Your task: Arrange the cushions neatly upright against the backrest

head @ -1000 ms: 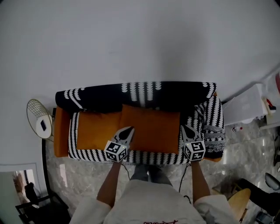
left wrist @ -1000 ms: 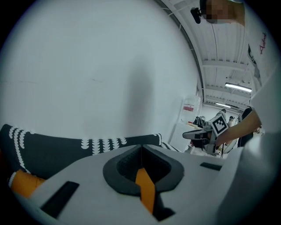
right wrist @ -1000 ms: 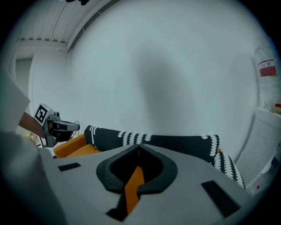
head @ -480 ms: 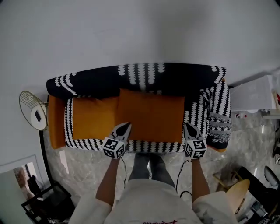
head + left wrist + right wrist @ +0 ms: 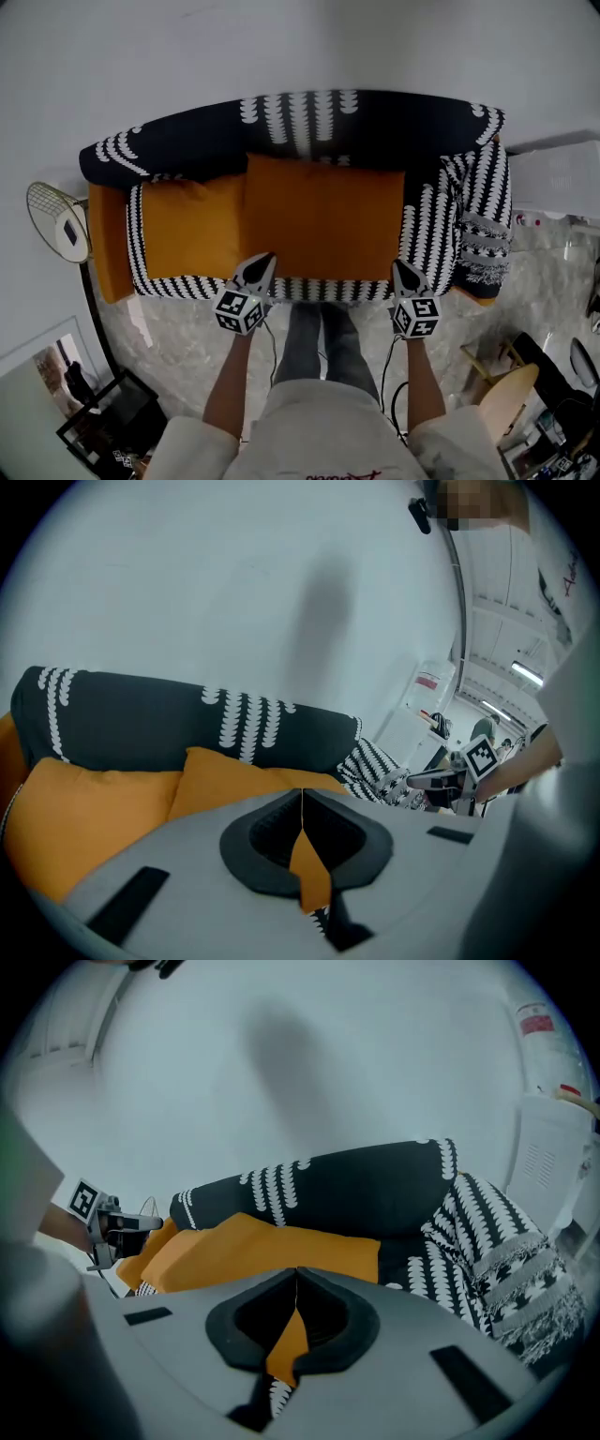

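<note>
Two orange cushions rest on the black-and-white sofa, leaning back toward the backrest (image 5: 375,122). The larger cushion (image 5: 323,220) is in the middle and the smaller one (image 5: 192,230) overlaps it on the left. My left gripper (image 5: 262,260) hovers at the seat's front edge below the larger cushion's left corner, shut and empty. My right gripper (image 5: 401,266) is by the front edge near that cushion's right corner, also shut and empty. The left gripper view shows both cushions (image 5: 239,775) beyond its closed jaws (image 5: 302,794). The right gripper view shows the larger cushion (image 5: 272,1246).
A patterned throw lies on the right armrest (image 5: 480,248). A wire side table (image 5: 56,220) stands left of the sofa and a white cabinet (image 5: 562,178) right of it. A wooden stool (image 5: 506,398) is at the lower right, and my legs stand at the sofa's front.
Both grippers have drawn back from the larger cushion toward the seat's front edge, still shut. The head view has shifted, so the sofa sits higher and looks larger.
</note>
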The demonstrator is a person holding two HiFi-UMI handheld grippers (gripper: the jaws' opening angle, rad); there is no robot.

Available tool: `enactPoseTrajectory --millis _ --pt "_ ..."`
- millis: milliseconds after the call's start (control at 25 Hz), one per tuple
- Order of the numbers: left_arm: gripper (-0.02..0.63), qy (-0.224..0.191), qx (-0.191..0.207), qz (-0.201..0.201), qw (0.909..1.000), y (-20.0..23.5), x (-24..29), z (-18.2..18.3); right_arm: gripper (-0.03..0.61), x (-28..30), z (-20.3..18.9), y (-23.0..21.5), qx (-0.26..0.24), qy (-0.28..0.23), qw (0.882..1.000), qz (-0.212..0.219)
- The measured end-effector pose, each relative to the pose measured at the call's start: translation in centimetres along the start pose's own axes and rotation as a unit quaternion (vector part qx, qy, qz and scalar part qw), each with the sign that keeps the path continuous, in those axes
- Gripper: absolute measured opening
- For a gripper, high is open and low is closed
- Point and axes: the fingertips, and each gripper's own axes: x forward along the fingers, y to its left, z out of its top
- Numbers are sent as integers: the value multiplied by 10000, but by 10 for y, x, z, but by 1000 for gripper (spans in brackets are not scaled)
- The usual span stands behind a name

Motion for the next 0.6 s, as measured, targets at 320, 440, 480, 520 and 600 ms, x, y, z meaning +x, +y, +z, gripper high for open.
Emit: enactPoseTrajectory --millis 320,440,480,520,600 --pt "304 247 -241 458 9984 24 9 -32 290 19 -27 -5 626 53 9979 142" --pt "321 394 -281 620 9969 32 7 -44 307 22 -36 -10 736 154 9971 108" --pt "322 432 -305 652 9965 35 8 -46 310 24 -38 -12 775 186 9968 104" --pt "322 472 -322 682 9960 39 9 -49 313 27 -41 -14 802 227 9965 98" --pt "322 558 -338 739 9951 48 13 -51 316 34 -45 -18 833 313 9960 77"
